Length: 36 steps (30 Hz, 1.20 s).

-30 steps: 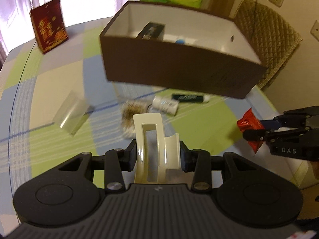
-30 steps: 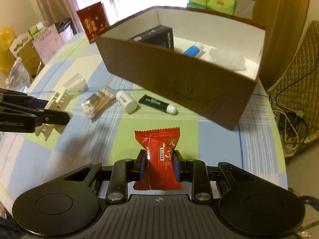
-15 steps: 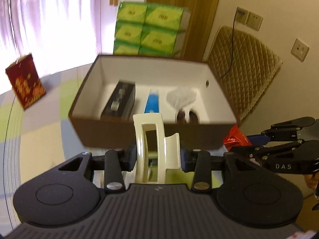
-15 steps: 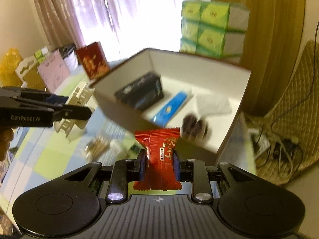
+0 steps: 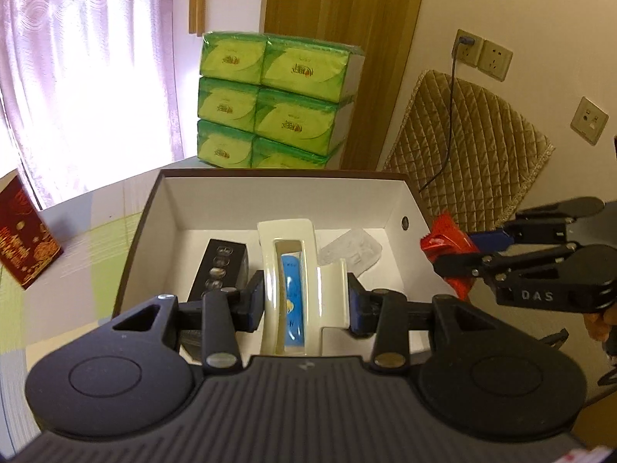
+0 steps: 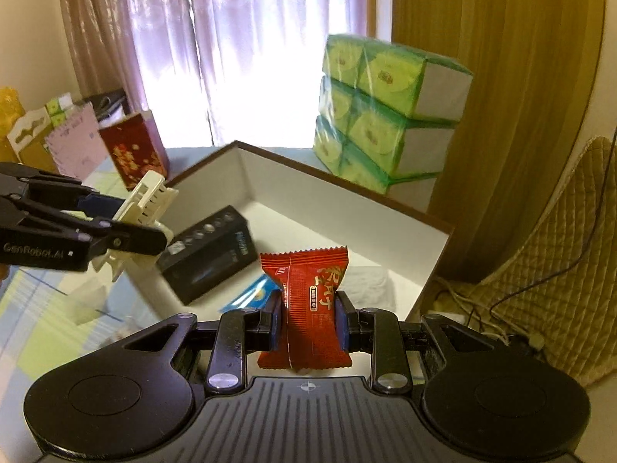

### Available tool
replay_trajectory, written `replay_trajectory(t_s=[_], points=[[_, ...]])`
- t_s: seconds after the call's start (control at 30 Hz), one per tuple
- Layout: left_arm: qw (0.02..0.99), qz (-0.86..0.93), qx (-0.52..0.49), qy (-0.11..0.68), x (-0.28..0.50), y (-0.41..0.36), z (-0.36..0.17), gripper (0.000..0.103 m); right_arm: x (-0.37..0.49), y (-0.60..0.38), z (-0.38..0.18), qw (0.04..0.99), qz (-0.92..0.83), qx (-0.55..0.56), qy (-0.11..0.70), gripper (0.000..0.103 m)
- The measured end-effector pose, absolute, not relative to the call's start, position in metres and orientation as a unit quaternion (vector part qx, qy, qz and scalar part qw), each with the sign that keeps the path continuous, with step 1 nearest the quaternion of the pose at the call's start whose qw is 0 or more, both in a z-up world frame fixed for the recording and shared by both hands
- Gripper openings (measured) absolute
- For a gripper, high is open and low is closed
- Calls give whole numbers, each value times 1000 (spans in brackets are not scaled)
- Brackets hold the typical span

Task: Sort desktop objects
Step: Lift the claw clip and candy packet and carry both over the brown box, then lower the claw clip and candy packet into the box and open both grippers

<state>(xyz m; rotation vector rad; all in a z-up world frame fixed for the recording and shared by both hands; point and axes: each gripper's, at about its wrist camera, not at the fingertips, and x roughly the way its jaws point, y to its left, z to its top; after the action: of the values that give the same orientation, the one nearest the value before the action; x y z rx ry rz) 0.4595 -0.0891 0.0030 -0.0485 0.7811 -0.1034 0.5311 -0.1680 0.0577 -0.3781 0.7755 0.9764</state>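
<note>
We see the cream hair claw clip (image 5: pixel 287 270) pinched between the jaws of the left gripper (image 5: pixel 306 303), hanging over the open box (image 5: pixel 270 187). Its lower end is cut off by the gripper body, and its teeth show only in the right wrist view, where the left gripper's finger (image 6: pixel 127 237) covers part of them. Its long axis runs away from the camera, pointing toward the far wall of the box. Through its slot we catch part of a blue tube (image 5: pixel 292 301); the rest of the tube is hidden.

The red snack packet (image 6: pixel 308 308) is pinched upright between the jaws of the right gripper (image 6: pixel 310 324), long axis top to bottom, crimped edge uppermost, above the near right part of the box. In the left wrist view only a crumpled corner of it shows.

Inside the box lie a black carton (image 5: pixel 221 266) and a clear, pale wrapped thing (image 5: pixel 353 250) that we cannot identify. Behind the box stand stacked green tissue packs (image 5: pixel 270 100); a red gift bag (image 5: pixel 23 239) sits on the checked bench (image 5: pixel 77 262).

A second ago both grippers were low over the bench in front of the box, with cotton swabs and small tubes in sight; now both are higher and over the box, and those things have dropped out of view. Both grips are unchanged.
</note>
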Motion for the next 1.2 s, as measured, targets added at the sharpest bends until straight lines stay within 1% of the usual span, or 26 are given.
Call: replay_trajectory(t_s=[0.13,0.27,0.5,0.8,1.2], points=[[912,-61,-27,405,483,-92,-11,36,554,-155,43,774,454,-188,399,25],[898,-62,-15,436,507,-96,-29,36,564,-144,29,764,449,-213,412,25],[876,-67,-5,477,531,-99,-59,36,574,-132,14,750,447,-257,414,25],[858,-69,-2,510,545,-107,-90,36,578,-124,3,732,460,-293,409,25],[846,-75,10,528,556,-108,-104,36,585,-116,-4,718,461,-325,407,25]])
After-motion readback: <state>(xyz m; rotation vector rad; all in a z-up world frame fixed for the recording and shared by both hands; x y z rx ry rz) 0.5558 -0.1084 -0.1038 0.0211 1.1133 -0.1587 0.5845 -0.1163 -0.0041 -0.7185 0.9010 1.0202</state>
